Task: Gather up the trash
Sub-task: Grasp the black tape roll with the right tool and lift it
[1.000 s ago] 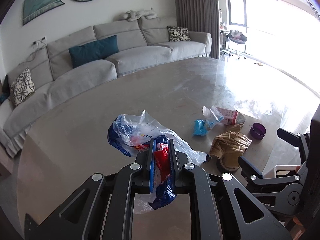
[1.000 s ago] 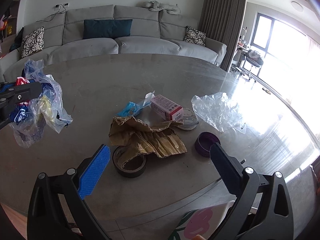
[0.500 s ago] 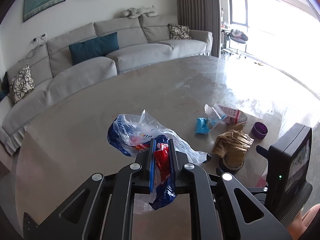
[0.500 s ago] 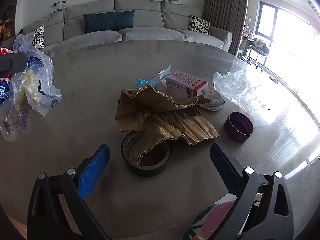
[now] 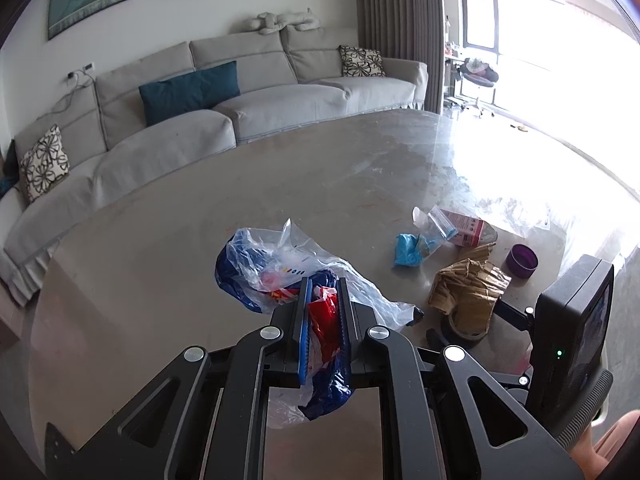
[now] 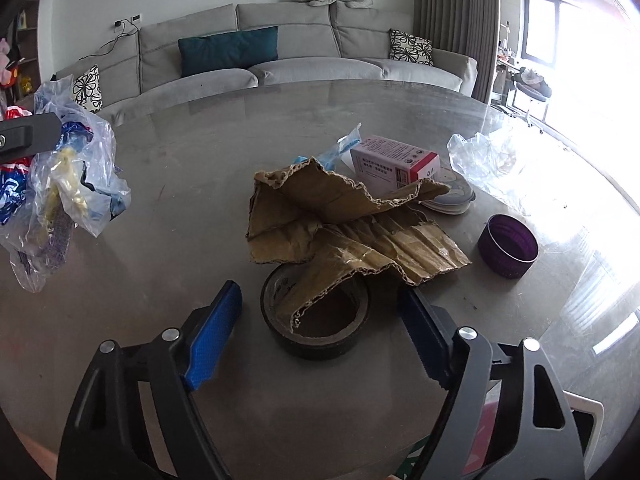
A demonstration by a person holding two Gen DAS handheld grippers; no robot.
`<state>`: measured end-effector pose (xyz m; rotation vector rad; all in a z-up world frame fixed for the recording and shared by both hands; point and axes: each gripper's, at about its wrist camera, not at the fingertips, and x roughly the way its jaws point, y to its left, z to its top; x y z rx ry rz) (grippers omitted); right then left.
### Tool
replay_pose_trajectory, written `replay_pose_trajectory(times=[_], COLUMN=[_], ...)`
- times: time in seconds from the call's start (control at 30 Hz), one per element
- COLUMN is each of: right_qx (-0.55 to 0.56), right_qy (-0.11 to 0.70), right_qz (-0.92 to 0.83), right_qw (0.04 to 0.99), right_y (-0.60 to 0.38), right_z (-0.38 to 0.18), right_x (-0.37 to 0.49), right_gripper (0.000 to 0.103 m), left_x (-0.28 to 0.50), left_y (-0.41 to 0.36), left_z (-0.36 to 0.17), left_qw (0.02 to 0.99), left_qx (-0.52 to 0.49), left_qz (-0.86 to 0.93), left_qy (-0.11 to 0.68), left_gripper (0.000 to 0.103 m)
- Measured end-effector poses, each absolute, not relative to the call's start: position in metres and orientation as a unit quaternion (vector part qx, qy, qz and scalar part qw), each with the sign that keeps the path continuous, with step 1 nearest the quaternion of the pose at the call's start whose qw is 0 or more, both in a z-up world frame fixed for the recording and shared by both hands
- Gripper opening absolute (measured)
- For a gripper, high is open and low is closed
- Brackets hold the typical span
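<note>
Closing now, my right gripper has its two blue-padded fingers coming in on either side of the dark tape roll, which a second ago lay well ahead of them and lower in my view; since then I have dropped down and pushed forward until the roll sits squarely between the pads. Neither pad touches it yet, a gap showing on both sides. A torn sheet of brown cardboard drapes from beyond the fingertips down into the roll's hole, so I judge the squeeze may drag the cardboard along or catch its edge. Past it lie a pink carton, a purple cup off to the right and a crumpled clear film, all still to be gathered from the grey table. My left gripper has not moved: its fingers are pressed tight on the neck of the trash bag, a clear plastic bag with blue and red wrappers inside, which hangs off to the left of my right fingers, ready to receive the roll.
</note>
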<state>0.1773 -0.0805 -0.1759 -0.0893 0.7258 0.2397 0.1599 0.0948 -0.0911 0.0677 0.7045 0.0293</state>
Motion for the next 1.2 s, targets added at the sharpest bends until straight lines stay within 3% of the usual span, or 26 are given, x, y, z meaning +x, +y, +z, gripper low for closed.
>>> replay_pose_trajectory(times=[0.07,0.13,1.2], right_qx=[-0.046,-0.046,-0.096], right_qy=[0.353,0.352,0.290], right_qz=[0.121,0.119,0.136], right_qw=[0.927,0.927,0.942], right_y=[-0.078,-0.077,-0.070], right_z=[-0.174,-0.173,-0.090], right_x=[0.176,0.177,0.146], right_gripper=[0.057,0.050,0.050], left_x=[0.160,0.160,0.152], left_y=[0.095,0.095,0.102], left_z=[-0.090,-0.090,-0.081], left_qw=[0.938,0.939,0.942], left_qx=[0.032,0.030,0.025], left_qz=[0.015,0.017,0.015], left_qy=[0.344,0.342,0.334], left_gripper=[0.013,0.013,0.013])
